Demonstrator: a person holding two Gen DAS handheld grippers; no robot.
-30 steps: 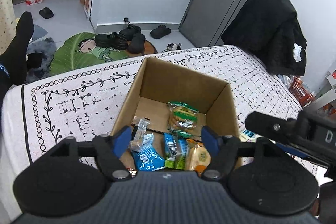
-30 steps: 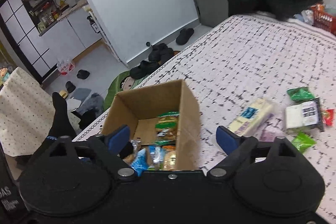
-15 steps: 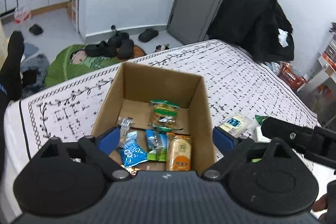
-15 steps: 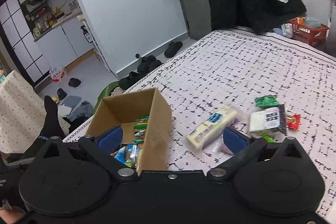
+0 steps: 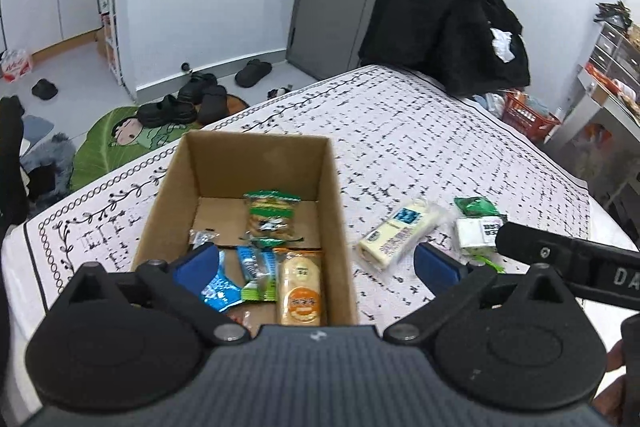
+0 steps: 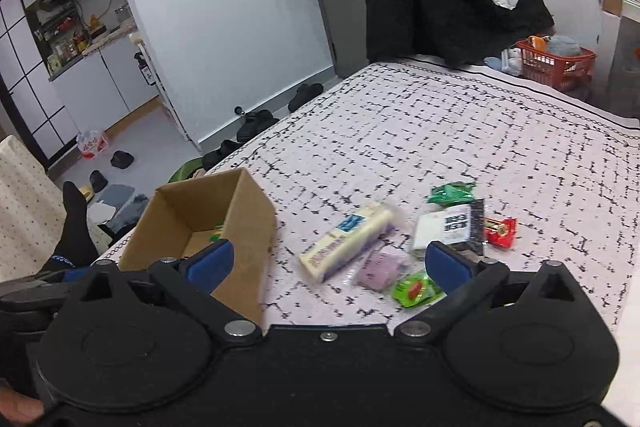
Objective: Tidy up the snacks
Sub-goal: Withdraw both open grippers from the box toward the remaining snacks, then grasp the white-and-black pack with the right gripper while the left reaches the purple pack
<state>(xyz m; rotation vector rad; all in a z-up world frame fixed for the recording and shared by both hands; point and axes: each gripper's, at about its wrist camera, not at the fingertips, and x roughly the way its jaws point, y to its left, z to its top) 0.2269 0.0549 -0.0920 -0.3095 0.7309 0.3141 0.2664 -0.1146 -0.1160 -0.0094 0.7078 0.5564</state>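
An open brown cardboard box (image 5: 256, 163) stands on a bed covered by a white sheet with a black dash pattern (image 5: 420, 131), near its left edge. Inside the box lie several snacks: a clear packet with a green top (image 5: 271, 215) toward the far wall, an orange-labelled biscuit packet (image 5: 301, 287) at the near right, a small green and blue packet (image 5: 256, 277) beside it, and a blue packet (image 5: 218, 291) at the near left.

To the right of the box, loose on the sheet, lie a long pale yellow packet with a blue label (image 6: 348, 241), a white packet with a black label (image 6: 444, 231), a dark green wrapper (image 6: 452, 191) beyond it, a small red wrapper (image 6: 500, 231) at the far right, a purple packet (image 6: 380, 269) and a bright green packet (image 6: 414, 289) nearest the camera.

The left gripper (image 5: 316, 267) hangs over the near end of the box, its jaws opening wide with nothing held. The right gripper (image 6: 326, 263) hovers above the loose snacks, spread wide and empty.
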